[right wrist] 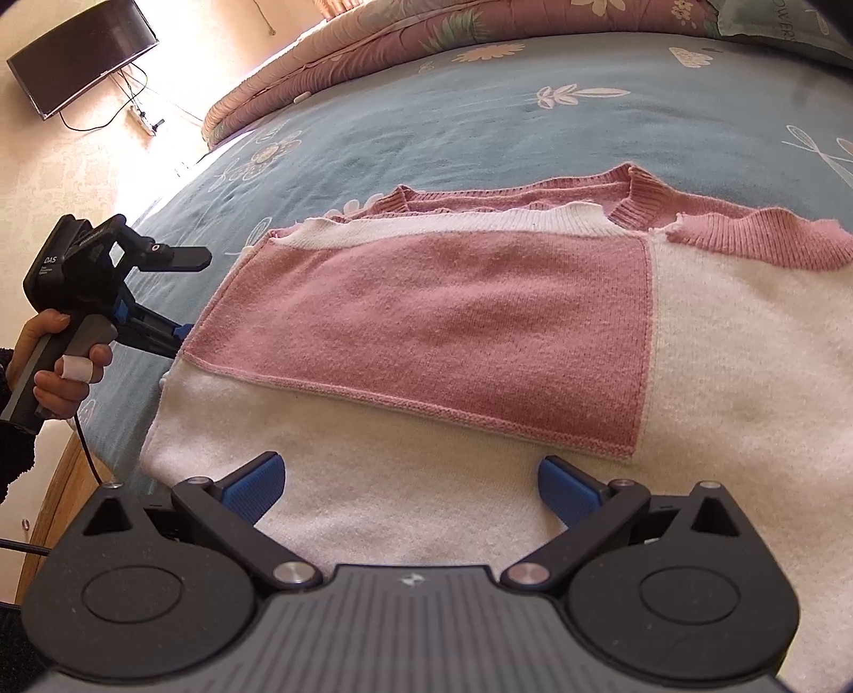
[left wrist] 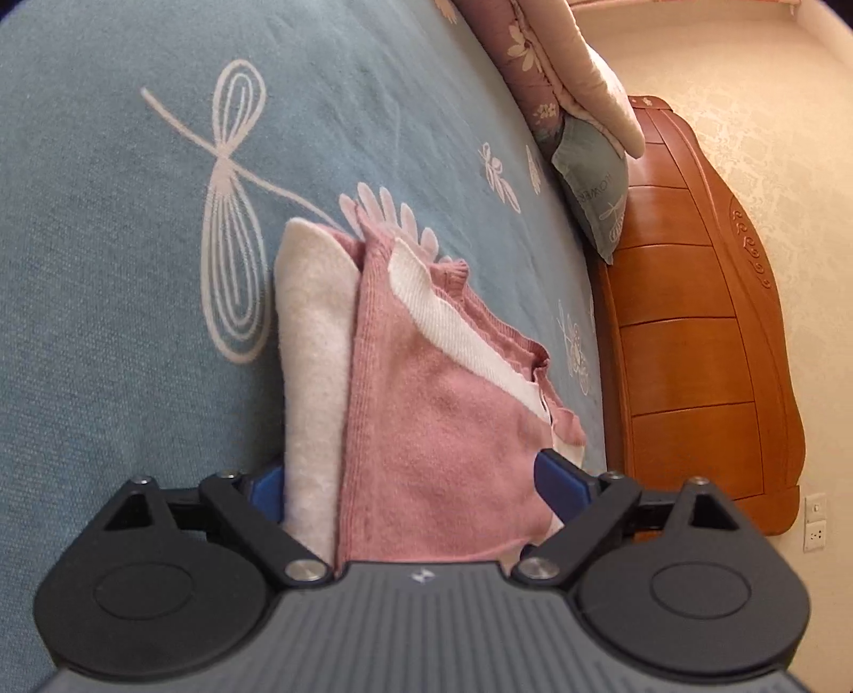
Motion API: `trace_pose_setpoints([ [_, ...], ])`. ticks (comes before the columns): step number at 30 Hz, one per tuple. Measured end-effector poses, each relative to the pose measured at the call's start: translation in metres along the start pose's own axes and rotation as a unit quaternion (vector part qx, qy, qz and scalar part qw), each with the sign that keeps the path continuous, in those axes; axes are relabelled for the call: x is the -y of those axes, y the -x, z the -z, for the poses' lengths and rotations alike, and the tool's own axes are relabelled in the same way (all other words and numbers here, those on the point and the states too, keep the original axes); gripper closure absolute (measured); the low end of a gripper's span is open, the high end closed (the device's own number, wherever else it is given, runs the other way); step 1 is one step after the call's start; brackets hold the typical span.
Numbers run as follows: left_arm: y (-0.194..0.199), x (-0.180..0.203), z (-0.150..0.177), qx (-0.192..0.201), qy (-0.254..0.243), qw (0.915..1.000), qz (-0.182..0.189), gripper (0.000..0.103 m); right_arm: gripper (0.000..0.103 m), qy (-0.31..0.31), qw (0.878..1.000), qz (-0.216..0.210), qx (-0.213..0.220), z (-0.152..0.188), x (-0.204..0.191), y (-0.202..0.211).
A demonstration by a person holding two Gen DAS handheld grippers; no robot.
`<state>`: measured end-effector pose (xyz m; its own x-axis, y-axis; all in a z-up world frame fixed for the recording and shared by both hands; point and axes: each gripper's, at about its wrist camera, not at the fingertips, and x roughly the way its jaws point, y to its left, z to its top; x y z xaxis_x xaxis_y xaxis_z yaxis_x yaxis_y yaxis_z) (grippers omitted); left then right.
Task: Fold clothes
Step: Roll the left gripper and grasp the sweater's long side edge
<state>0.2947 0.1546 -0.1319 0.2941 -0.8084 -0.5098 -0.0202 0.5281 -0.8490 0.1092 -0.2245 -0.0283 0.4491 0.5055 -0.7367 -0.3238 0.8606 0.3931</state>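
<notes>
Both grippers sit at the pink-and-white sweater (right wrist: 426, 320), which lies flat on my bed's blue blanket (right wrist: 480, 122). A rolled quilt (right wrist: 373, 37) and a pillow (left wrist: 592, 181) lie beyond it, well apart — a wooden headboard (left wrist: 693, 320) stands behind. My left gripper (left wrist: 413, 480) is spread wide around the sweater's side edge, pads not pressing. My right gripper (right wrist: 413, 488) hovers spread over the white hem. The collar points toward the quilt.
</notes>
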Motion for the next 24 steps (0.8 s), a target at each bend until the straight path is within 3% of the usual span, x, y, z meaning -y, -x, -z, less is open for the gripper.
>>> trace_pose_setpoints([
  [3, -0.003, 0.0, 0.001, -0.011, -0.01, 0.9998, 0.01, 0.012, 0.0, -0.008, 1.0, -0.007, 0.001, 0.0, 0.003, 0.0],
  [9, -0.037, 0.019, -0.032, -0.018, -0.022, 0.9996, 0.002, 0.011, 0.0, -0.009, 1.0, -0.003, 0.003, -0.001, 0.001, 0.0],
  [12, -0.038, 0.021, -0.026, -0.027, -0.02, 0.9994, 0.009, 0.011, 0.0, -0.007, 1.0, -0.001, 0.002, 0.0, 0.0, 0.001],
  [16, -0.019, 0.006, 0.002, -0.041, -0.022, 0.9975, 0.052, 0.013, 0.0, -0.01, 1.0, -0.007, 0.005, 0.001, 0.003, 0.001],
  [20, -0.026, 0.004, -0.008, -0.047, -0.004, 0.9979, 0.046, 0.017, 0.0, -0.01, 1.0, -0.008, 0.007, 0.001, 0.003, 0.0],
  [24, -0.046, 0.013, -0.02, -0.063, -0.018, 0.9975, 0.027, 0.02, 0.0, -0.008, 1.0, -0.004, 0.012, 0.003, 0.001, 0.001],
])
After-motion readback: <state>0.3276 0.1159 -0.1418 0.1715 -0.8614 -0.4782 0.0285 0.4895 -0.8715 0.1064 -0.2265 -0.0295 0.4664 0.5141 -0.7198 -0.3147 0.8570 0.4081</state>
